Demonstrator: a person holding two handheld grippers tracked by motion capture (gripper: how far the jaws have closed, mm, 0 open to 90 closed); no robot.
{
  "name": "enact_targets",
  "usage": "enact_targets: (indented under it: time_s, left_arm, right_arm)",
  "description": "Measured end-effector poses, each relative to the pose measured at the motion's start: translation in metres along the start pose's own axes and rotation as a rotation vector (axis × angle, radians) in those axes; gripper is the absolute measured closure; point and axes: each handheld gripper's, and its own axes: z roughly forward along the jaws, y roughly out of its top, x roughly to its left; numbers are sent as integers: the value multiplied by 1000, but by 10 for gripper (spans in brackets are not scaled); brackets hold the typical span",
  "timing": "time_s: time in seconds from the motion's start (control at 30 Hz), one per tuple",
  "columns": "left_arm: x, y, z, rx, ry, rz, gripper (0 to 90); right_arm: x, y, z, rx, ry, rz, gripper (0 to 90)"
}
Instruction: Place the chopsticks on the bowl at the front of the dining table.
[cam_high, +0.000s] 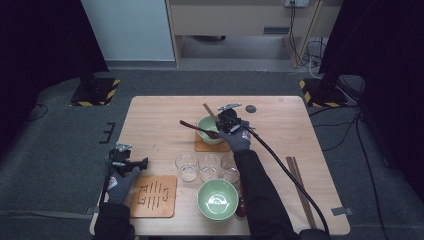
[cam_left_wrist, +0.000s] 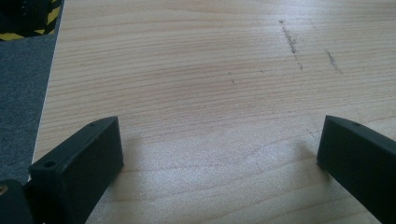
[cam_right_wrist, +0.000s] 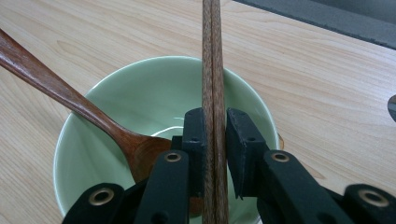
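My right gripper (cam_high: 227, 120) hangs over a pale green bowl (cam_high: 209, 129) at the middle back of the table. It is shut on a pair of brown wooden chopsticks (cam_high: 210, 113). In the right gripper view the chopsticks (cam_right_wrist: 212, 70) run straight up between the pads of my gripper (cam_right_wrist: 215, 114), above the bowl (cam_right_wrist: 140, 88). A dark wooden spoon (cam_right_wrist: 56, 88) rests in that bowl, its handle pointing up and left over the rim. My left gripper (cam_high: 137, 162) lies low at the table's left edge. Its jaws (cam_left_wrist: 219, 123) stand wide open over bare wood.
The bowl sits on a cork coaster (cam_high: 212, 146). Three clear glasses (cam_high: 209, 165) stand in a row at the centre. A second green bowl (cam_high: 217, 200) is near the front edge, and a patterned cork mat (cam_high: 153, 196) lies beside it. Another chopstick pair (cam_high: 300, 185) lies at the right.
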Motion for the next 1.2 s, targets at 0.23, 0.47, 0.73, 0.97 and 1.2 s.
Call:
enact_targets:
  time_s: [0.23, 0.47, 0.73, 0.97, 1.2]
  left_arm:
    - [0, 0, 0, 0, 0, 0, 0]
    - [0, 0, 0, 0, 0, 0, 0]
    - [0, 0, 0, 0, 0, 0, 0]
    - [0, 0, 0, 0, 0, 0, 0]
    - [0, 0, 0, 0, 0, 0, 0]
  right_arm:
    - [-1, 0, 0, -1, -8, 8, 778]
    - [-7, -2, -6, -45, 5, 23, 611]
    - [-21, -4, -24, -118, -6, 24, 404]
    - [-30, -17, -33, -124, -32, -5, 339]
    - [-34, -27, -34, -115, -42, -13, 329]
